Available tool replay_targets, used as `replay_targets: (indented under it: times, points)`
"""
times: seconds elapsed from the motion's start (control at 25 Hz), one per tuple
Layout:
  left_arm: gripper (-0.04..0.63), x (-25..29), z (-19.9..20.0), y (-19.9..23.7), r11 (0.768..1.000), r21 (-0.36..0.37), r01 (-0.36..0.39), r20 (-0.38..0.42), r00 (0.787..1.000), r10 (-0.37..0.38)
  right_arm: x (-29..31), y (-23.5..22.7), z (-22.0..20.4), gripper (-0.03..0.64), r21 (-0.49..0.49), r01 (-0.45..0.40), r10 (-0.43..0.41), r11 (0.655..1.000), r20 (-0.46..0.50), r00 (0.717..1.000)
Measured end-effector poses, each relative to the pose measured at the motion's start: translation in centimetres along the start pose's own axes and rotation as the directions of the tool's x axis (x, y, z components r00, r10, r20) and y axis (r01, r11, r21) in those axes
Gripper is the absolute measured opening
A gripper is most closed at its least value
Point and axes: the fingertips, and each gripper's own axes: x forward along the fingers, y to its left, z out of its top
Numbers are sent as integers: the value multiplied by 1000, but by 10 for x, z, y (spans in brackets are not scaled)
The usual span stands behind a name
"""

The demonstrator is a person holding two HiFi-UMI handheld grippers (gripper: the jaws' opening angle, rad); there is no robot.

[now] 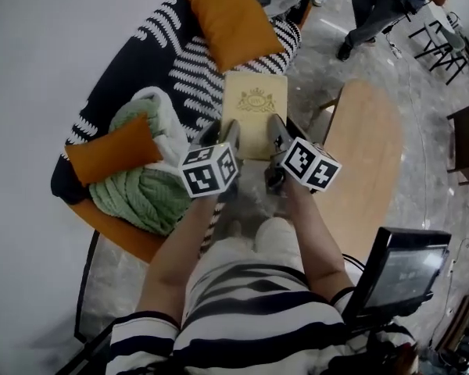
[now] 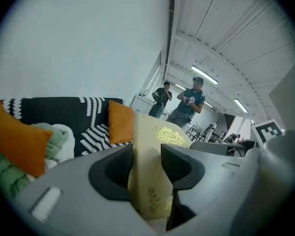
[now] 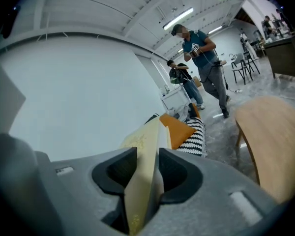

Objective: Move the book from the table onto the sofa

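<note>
**Sofa** [image 1: 172, 61]: dark, with a white looped and striped pattern, along the wall at upper left. The seat part nearest the book is free, and nothing of the task lies on it yet.

**Tabletop** [image 1: 367, 147]: pale wood with a rounded end, to the right of the sofa, with a strip of marbled floor between them. The book is no longer on it.

**Blanket** [image 1: 137, 190]: green knit, heaped with a white throw on the sofa's near end.

**Cushions**: two, orange. One [image 1: 233, 22] is on the far seat beyond the book. The other [image 1: 113, 151] lies on the blanket.

**Screen** [image 1: 399, 276]: dark, on a stand at lower right. Nothing on it can be read.

**Book** [image 1: 254, 108]: cream cover, held up off any surface by its near edge. From the head view it hangs over the sofa's front edge and the floor strip, far end towards the orange cushion.
- Judged progress: lift and carry-across are done.
- Lowering onto the seat and letting go are left.

**Left gripper** [image 1: 228, 135]: jaws closed on the book's near left corner, pads pressing both covers.

**Right gripper** [image 1: 277, 131]: jaws closed on the near right corner, gripping in the same way.

**Markings**
- Gold crest [image 2: 169, 135] on the cover, with a line of fine print under it that is too small to read.
- Gold lettering on the book's near end, blurred.
- Each gripper's cube shows black-and-white square patterns, no words.
</note>
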Motion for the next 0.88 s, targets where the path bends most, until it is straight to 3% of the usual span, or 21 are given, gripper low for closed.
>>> replay_targets:
  times: [0.44, 0.88]
  points:
    - [179, 13, 19, 60, 985, -76, -155, 42, 986, 159, 76, 28, -14, 132, -9, -136, 134, 991, -119, 984]
    - [178, 74, 19, 137, 948, -175, -265, 3, 963, 270, 183, 27, -41, 129, -27, -188, 175, 982, -254, 951]
